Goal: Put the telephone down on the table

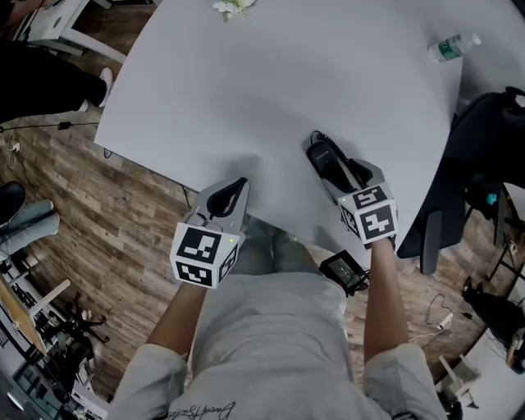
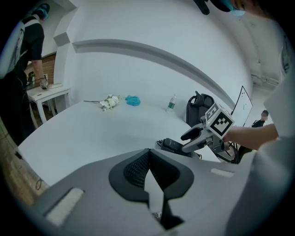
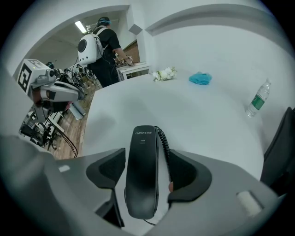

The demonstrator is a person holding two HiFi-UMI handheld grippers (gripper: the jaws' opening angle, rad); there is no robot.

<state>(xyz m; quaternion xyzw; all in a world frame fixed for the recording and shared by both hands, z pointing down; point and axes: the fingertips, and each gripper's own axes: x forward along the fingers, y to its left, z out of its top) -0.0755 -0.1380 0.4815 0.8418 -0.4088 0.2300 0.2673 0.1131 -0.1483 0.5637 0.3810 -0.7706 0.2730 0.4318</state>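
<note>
A black telephone handset (image 1: 326,162) with a coiled cord lies flat near the front edge of the white table (image 1: 271,74). My right gripper (image 1: 332,168) hangs just over it, open, with one jaw on each side. In the right gripper view the handset (image 3: 143,170) sits in the gap of the right gripper (image 3: 147,159), and the cord runs along its right side. Neither pad presses on it. To the left, my left gripper (image 1: 234,193) is over the table's edge, shut and empty; its tips meet in its own view (image 2: 147,152), where the handset (image 2: 173,144) lies ahead right.
A plastic bottle (image 1: 454,47) stands at the table's far right, and white flowers (image 1: 234,6) lie at the far edge beside a blue cloth (image 3: 200,78). A black chair (image 1: 492,139) is off the right side. A small black device (image 1: 344,271) hangs below the table's edge. A person (image 3: 99,50) stands far back.
</note>
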